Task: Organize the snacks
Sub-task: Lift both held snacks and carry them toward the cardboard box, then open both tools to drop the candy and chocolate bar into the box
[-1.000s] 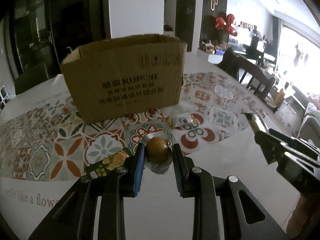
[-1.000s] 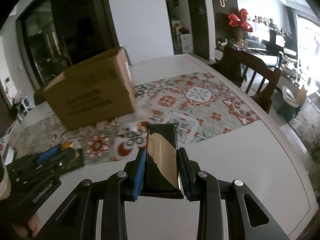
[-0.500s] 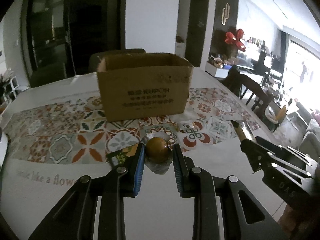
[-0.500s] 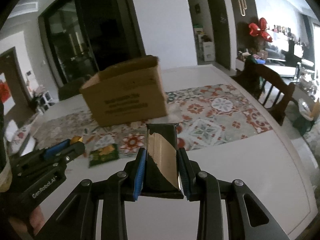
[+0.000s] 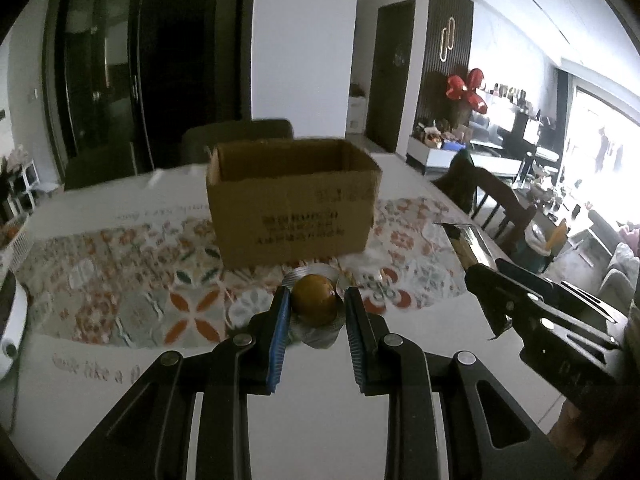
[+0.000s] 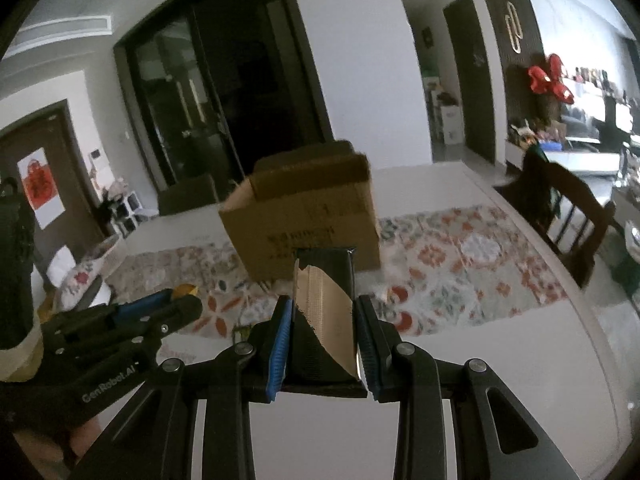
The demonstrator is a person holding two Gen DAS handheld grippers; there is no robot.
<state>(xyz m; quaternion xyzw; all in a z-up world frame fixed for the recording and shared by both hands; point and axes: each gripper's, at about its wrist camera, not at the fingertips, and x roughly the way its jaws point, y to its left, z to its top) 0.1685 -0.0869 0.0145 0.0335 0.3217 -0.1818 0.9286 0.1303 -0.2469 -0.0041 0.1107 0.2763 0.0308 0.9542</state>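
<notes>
Change: As both hands rose from the table over the last second, the cardboard box point(image 5: 294, 200) shrank in each wrist view and its open top came into sight, where a second earlier only its front face showed.
Left gripper: the left gripper point(image 5: 314, 312) was clamped almost fully shut on a round brown snack in a clear crinkled wrapper point(image 5: 313, 305), the blue pads pressing the wrapper from both sides, just as in the earlier pictures.
Right gripper: the right gripper point(image 6: 323, 334) was closed on a black-and-gold snack packet point(image 6: 325, 316), held upright between its pads with its top edge pointing toward the box; the grip looked unchanged.
Snacks' place: both snacks were lifted clear of the white table point(image 5: 320, 432), in front of the box and not yet over it.
Left behind: the green packet seen near the left gripper earlier was no longer in the left view; something small and yellow-green point(image 6: 185, 289) showed beyond the left gripper in the right view, too blurred to name.
Mat: the patterned mat point(image 6: 460, 264) lay under the box.
Meaning: both pick-ups looked done; judged from this, carrying forward and over the rim of the box remained, then releasing.
</notes>
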